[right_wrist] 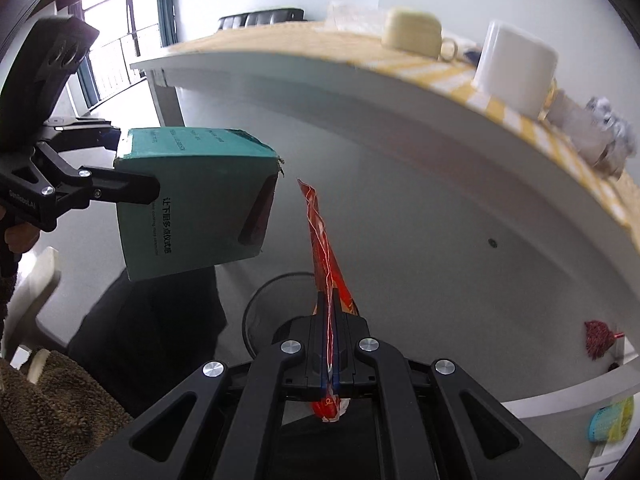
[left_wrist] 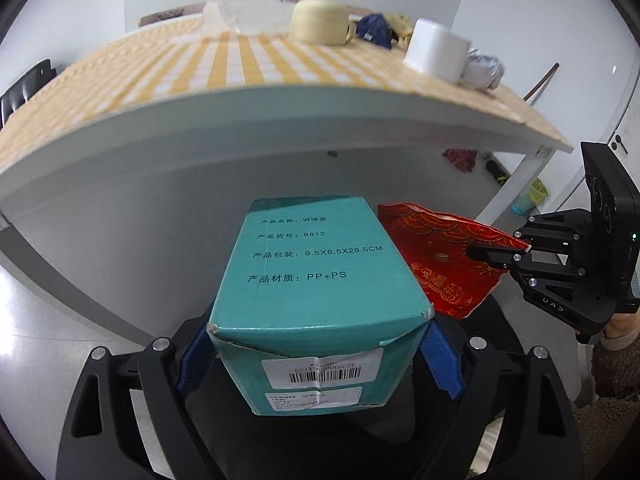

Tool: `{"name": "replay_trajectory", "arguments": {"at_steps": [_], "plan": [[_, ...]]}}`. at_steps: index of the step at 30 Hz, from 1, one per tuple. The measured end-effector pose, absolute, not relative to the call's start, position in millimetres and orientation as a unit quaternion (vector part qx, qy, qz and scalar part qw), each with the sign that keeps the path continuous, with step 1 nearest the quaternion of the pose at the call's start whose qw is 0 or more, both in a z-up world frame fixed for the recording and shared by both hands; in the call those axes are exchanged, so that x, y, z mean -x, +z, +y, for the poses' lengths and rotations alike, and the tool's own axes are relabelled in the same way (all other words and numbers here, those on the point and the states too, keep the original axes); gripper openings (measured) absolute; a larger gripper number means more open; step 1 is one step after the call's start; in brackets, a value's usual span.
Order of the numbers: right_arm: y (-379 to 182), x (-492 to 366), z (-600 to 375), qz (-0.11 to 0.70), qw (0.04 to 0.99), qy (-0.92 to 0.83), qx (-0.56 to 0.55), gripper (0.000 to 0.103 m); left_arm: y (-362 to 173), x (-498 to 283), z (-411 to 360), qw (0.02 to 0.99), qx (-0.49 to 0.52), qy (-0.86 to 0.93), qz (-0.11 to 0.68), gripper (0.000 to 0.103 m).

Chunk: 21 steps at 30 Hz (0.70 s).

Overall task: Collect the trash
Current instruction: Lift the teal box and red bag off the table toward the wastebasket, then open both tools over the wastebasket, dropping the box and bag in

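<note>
Left wrist: left hand-held gripper pinches teal box; right hand-held gripper pinches red wrapper, both below counter.

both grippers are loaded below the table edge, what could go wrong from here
1. The teal box is held only at its near end by the left gripper, with most of it sticking forward, so it might pivot or slip out.
2. The red wrapper is thin and limp in the right gripper; it could slide free.
3. The black bin sits low beneath both loads, so a drop released off-centre may land on the floor.
</note>
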State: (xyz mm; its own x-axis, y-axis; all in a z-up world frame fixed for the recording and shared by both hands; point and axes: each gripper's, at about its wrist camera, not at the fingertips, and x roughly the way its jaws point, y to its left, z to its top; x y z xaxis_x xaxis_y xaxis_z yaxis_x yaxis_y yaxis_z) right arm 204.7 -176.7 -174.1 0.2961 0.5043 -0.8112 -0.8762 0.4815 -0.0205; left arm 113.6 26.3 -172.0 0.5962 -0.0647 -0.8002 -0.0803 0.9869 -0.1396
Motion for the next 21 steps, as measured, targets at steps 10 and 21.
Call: {"name": "replay_trajectory", "arguments": {"at_steps": [10,21], "plan": [[-227.5,-233.7,-162.9,0.435,0.744,0.452,0.229,0.006,-232.7,-150.5,36.6,0.857,0.095,0.003,0.506,0.087],[-282.6,-264.6,-142.4,0.494,0.710,0.449,0.224,0.006,-287.0,-175.0,50.9,0.825,0.115,0.001,0.554,0.087]]}}
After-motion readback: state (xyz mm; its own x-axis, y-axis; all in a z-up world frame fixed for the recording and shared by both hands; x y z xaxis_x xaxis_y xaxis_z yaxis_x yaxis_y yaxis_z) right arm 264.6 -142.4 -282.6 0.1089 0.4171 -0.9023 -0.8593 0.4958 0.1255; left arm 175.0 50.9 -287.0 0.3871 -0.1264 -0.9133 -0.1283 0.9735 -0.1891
